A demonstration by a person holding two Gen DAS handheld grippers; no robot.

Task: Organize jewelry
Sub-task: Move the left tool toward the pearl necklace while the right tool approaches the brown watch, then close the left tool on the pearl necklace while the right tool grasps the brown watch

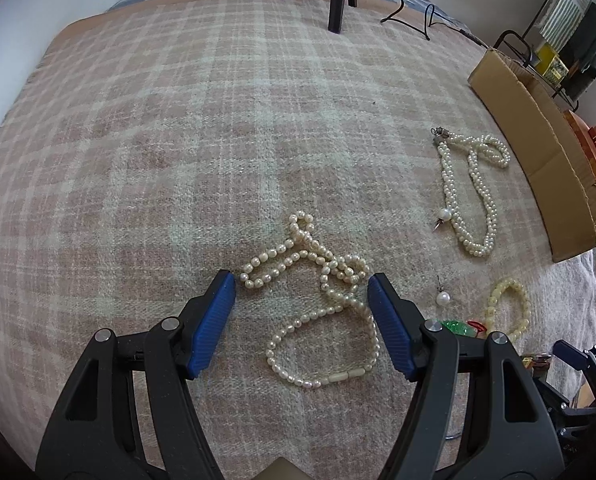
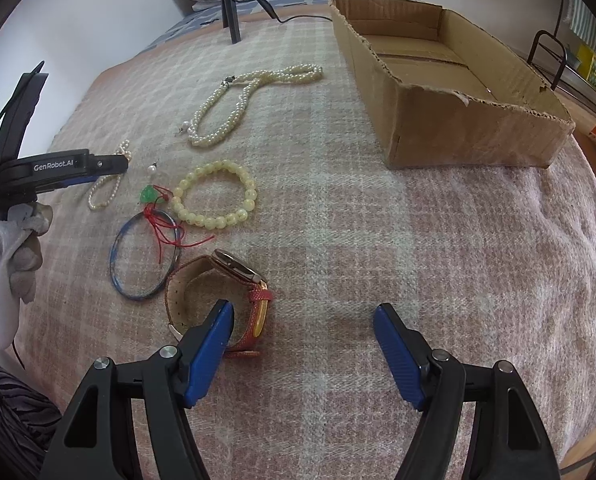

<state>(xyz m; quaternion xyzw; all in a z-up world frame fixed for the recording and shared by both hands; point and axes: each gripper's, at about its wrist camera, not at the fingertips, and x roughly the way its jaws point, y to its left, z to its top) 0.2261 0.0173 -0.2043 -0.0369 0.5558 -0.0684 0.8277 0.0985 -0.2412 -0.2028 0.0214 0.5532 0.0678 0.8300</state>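
My left gripper is open, its blue pads on either side of a thin pearl necklace on the plaid blanket. A thick twisted pearl necklace lies farther right; it also shows in the right wrist view. A single pearl earring and a yellow bead bracelet lie nearby. My right gripper is open and empty, above the blanket. A red-strapped watch sits by its left pad. A blue bangle and a green pendant on red cord lie left of it.
An open cardboard box, nothing visible in it, stands on the blanket at the right. A tripod leg and a black cable are at the far edge. A metal rack stands beyond the bed.
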